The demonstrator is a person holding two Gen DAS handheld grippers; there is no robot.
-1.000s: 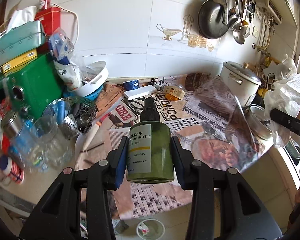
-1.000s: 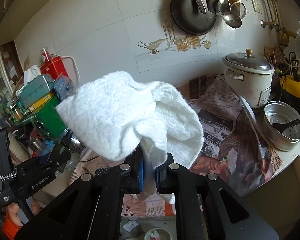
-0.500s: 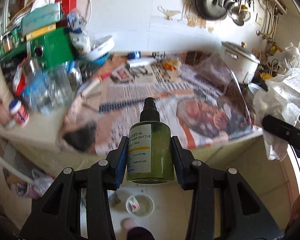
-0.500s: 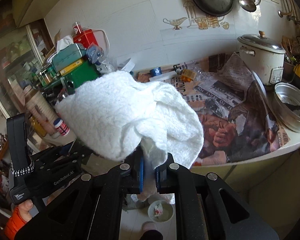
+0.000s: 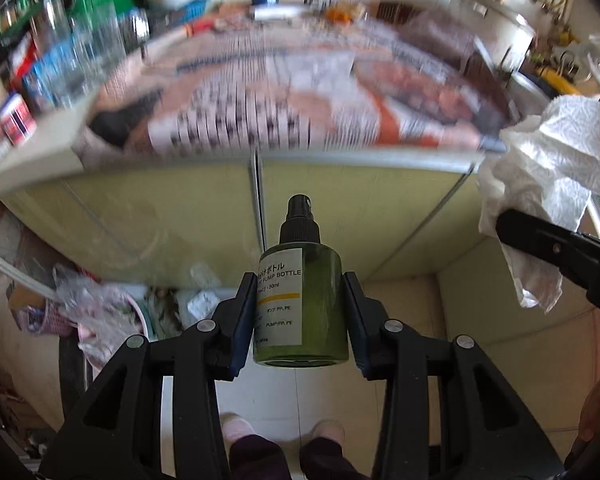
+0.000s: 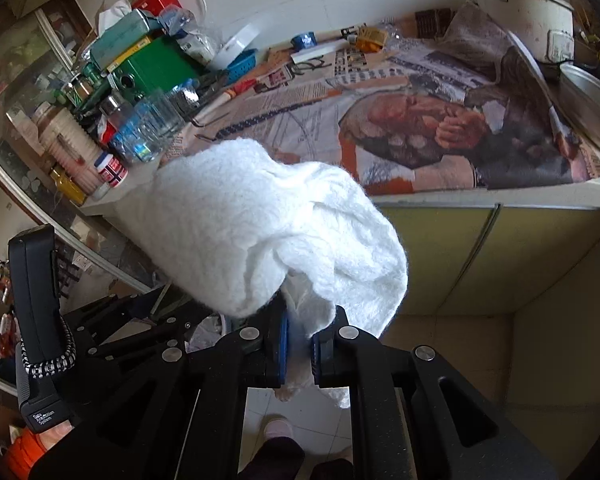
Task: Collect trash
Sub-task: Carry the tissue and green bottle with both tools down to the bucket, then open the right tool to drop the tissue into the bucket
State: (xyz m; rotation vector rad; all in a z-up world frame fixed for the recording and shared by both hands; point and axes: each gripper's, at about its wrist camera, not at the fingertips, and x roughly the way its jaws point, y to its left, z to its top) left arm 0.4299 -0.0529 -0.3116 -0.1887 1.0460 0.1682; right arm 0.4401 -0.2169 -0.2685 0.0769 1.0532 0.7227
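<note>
Newspaper-covered counter above pale cabinet doors. Left gripper — angled downward — clamps a smooth green cylindrical pump bottle. Right gripper pinches a crumpled, fluffy white paper towel.

Glossy green plastic bottle with a matt black pump and paper label. Fluffy white cloth. Printed newspaper covers the surface. Smooth metal pot.
</note>
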